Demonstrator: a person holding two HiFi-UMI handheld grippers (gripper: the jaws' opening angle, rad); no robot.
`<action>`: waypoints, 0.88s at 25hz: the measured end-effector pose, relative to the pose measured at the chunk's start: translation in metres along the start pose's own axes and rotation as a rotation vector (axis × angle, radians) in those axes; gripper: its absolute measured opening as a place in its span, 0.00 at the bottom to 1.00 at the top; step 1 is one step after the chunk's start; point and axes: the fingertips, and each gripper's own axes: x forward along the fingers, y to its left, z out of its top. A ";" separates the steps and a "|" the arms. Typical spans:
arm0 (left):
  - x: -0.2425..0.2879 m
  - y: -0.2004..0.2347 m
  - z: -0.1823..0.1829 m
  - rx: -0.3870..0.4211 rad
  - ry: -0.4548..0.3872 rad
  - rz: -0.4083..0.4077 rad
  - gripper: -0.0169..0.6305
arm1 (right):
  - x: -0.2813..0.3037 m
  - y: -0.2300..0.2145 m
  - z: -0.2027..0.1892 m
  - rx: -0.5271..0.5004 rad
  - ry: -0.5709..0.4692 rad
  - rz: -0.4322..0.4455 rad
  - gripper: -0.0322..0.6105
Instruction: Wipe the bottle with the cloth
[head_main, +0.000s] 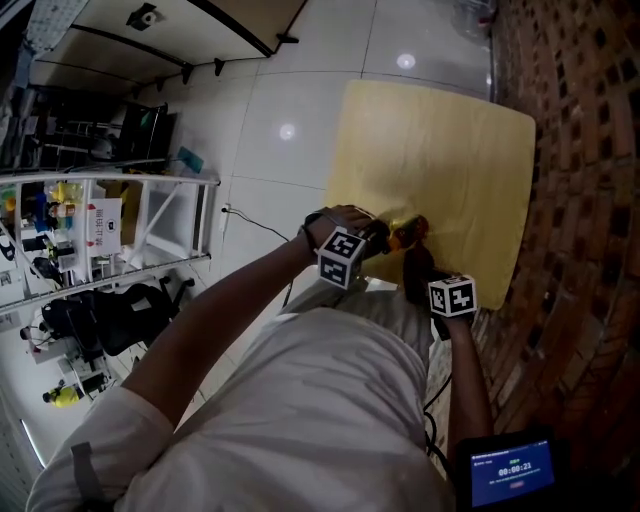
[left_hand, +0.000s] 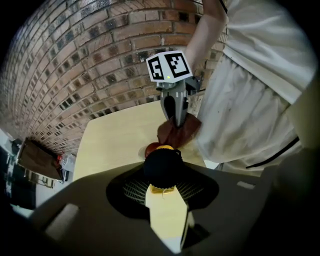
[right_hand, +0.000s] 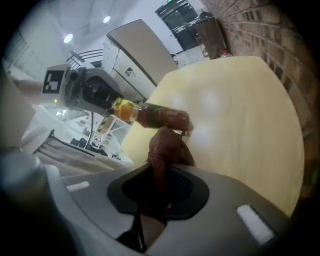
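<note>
The left gripper (left_hand: 163, 176) has its fingers clamped on the black cap of the bottle (left_hand: 162, 161). The right gripper (right_hand: 159, 186) has its fingers pinched tight on the brown cloth (right_hand: 168, 149). The cloth's free end meets the bottle's reddish body at the centre of the right gripper view, over the yellow surface (right_hand: 240, 115).

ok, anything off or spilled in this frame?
Nothing stands out. Left gripper holds the reddish-brown bottle by its dark cap, sideways over the pale wooden table; right gripper pinches the brown cloth against it. No spill visible.
</note>
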 end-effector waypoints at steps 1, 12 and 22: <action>0.000 -0.001 0.000 0.004 0.001 -0.002 0.27 | 0.011 0.013 0.001 -0.031 0.012 0.040 0.16; 0.002 -0.008 -0.001 0.090 0.011 -0.030 0.27 | 0.016 -0.064 0.048 0.389 -0.268 -0.003 0.16; 0.000 -0.010 -0.023 0.610 0.061 -0.120 0.27 | -0.080 -0.049 0.133 0.192 -0.567 0.018 0.16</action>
